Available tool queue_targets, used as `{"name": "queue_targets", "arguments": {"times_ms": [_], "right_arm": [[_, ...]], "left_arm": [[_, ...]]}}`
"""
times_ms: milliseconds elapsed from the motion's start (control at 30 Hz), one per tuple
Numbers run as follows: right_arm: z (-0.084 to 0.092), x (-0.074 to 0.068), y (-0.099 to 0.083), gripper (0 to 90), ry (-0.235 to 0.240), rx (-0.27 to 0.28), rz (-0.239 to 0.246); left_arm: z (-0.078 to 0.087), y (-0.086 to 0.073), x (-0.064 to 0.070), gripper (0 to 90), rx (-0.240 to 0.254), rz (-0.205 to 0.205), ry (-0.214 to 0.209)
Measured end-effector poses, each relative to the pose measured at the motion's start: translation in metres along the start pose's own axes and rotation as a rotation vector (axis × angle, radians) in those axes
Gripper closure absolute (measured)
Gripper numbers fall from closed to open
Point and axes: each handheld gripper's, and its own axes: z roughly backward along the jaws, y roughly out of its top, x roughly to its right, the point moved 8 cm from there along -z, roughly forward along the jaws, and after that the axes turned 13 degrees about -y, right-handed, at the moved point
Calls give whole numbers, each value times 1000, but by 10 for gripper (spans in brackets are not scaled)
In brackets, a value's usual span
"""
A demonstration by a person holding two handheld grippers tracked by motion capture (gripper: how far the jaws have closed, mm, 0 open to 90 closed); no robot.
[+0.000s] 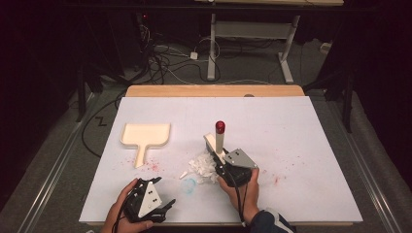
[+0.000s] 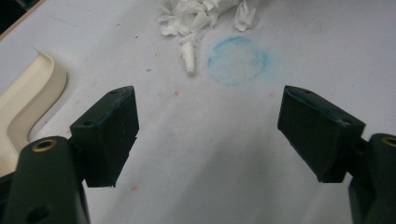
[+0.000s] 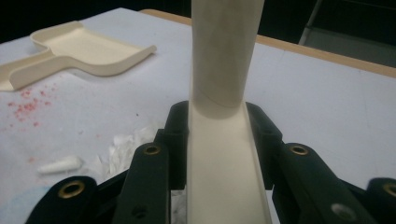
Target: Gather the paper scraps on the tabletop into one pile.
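Right gripper view: brush [image 3: 219,154] top cut off, perhaps bristles.

dustpan [image 1: 145,135] left of paper scraps [image 1: 203,166], brush [image 1: 218,141] just behind scraps

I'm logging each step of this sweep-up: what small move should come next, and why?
Probably lower the brush, clamped in the right tongs, onto the paper scraps and sweep them toward the dustpan; the scraps lie loose beside it, and the dustpan waits apart.
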Motion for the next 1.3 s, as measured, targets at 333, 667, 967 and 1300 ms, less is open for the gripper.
{"name": "queue_targets", "arguments": {"times_ms": [333, 667, 967, 1300], "right_arm": [[-2, 24, 14, 677, 17, 18, -19], [39, 67, 19, 677, 108, 0, 26], [81, 89, -15, 678, 183, -110, 176], [98, 44, -37, 678, 342, -158, 231]], "left_arm": [[0, -1, 1, 195, -6, -1, 0], [0, -2, 2, 197, -23, -9, -1], [0, -2, 3, 198, -32, -20, 0], [1, 1, 2, 199, -17, -24, 5]]}}
